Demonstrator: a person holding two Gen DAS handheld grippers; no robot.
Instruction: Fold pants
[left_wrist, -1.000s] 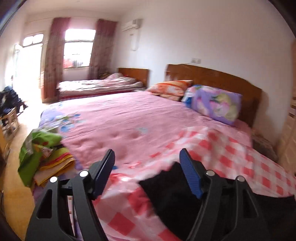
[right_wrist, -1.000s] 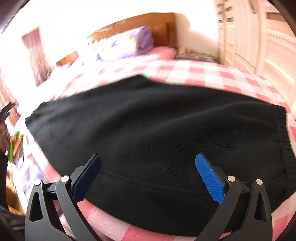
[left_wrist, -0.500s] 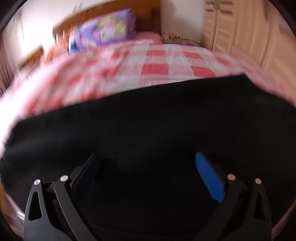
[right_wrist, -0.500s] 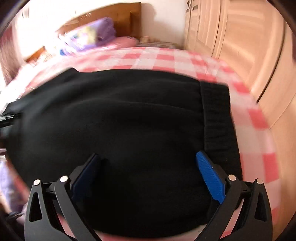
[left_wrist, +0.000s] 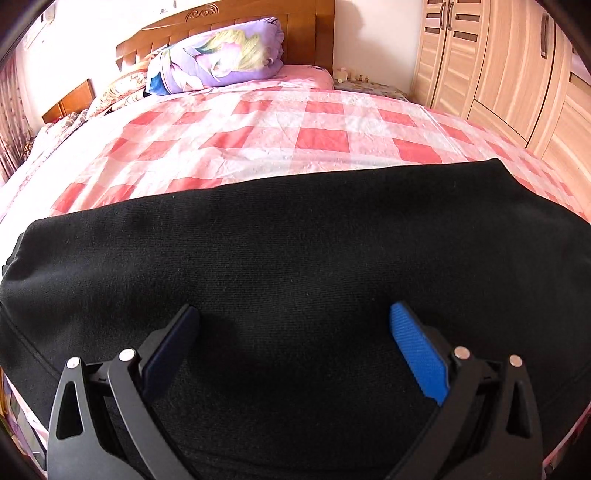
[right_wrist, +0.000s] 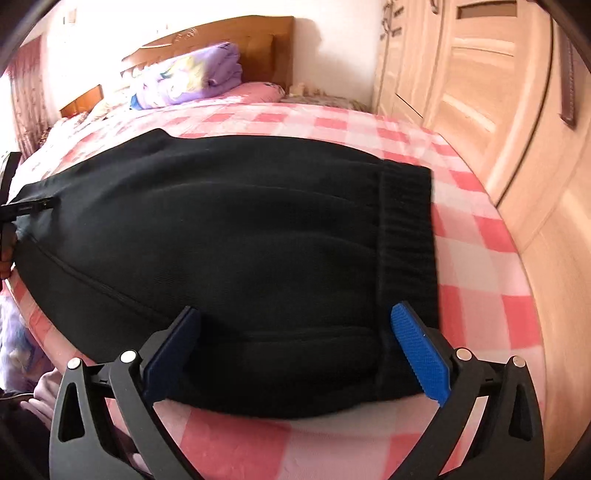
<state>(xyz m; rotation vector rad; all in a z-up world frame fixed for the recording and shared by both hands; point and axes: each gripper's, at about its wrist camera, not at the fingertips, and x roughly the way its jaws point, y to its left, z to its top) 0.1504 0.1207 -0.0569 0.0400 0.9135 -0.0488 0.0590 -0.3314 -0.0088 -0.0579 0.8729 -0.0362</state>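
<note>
black knit pants (right_wrist: 229, 236) lie flat across the pink checked bed (left_wrist: 321, 140), long axis left to right, waistband nearest the right gripper (right_wrist: 293, 350); both grippers' jaws, left gripper (left_wrist: 293, 347) included, gape empty over the near edge.

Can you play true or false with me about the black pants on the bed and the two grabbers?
1. The pants lie on a pink checked sheet. True.
2. The right gripper is shut tight on the waistband. False: its jaws are wide open, over the pants near the waistband.
3. The left gripper is open above the pants. True.
4. The purple pillow sits on top of the pants. False: it is far off, by the headboard.
5. The wardrobe is blue. False: it is light wood.
</note>
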